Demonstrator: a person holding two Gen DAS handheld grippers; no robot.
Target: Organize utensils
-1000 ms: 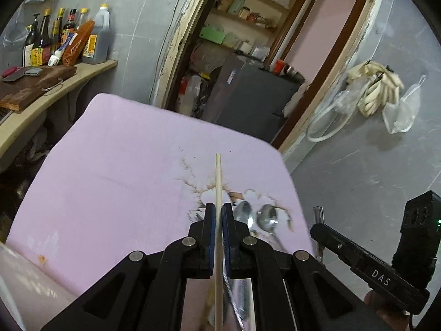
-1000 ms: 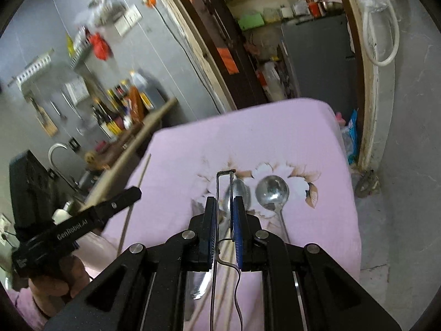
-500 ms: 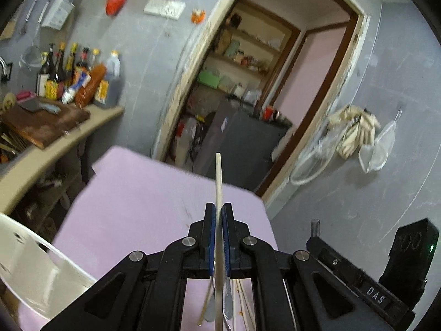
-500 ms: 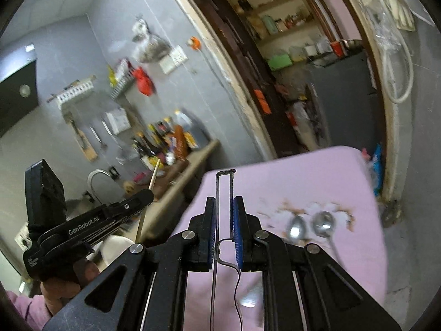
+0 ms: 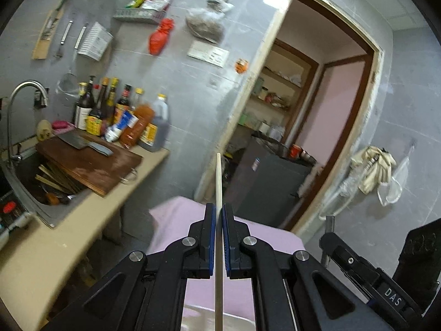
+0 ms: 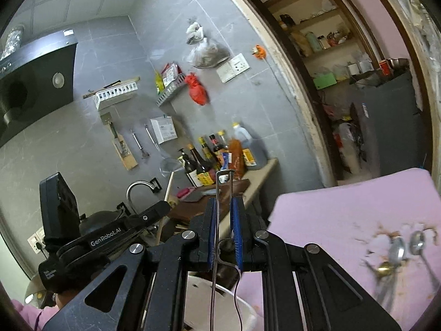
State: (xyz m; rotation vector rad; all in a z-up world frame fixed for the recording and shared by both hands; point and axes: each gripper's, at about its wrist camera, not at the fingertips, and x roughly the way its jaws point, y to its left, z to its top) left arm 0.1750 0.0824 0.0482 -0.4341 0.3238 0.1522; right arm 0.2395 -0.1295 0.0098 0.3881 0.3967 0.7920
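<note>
My left gripper (image 5: 217, 210) is shut on a wooden chopstick (image 5: 218, 182) that sticks up and forward past the pads. My right gripper (image 6: 223, 204) is shut on a thin bent wire utensil (image 6: 225, 175), whose squared loop rises above the fingers. Both are lifted above the pink cloth-covered table (image 6: 339, 220). In the right wrist view the left gripper (image 6: 162, 209) shows at lower left with its chopstick (image 6: 168, 183), and two metal spoons (image 6: 408, 247) lie on the cloth at the right. A white container (image 6: 209, 298) sits below my right gripper.
A counter (image 5: 82, 220) at the left carries a wooden cutting board (image 5: 88, 162) with a cleaver, several sauce bottles (image 5: 121, 115) and a sink (image 5: 33, 182) with a tap. Utensils hang on the tiled wall. An open doorway (image 5: 311, 127) with a dark cabinet stands behind the table.
Both grippers have risen and tilted up from the pink cloth, each keeping its utensil. The table and spoons have dropped low in the views; wall and counter now fill them.
</note>
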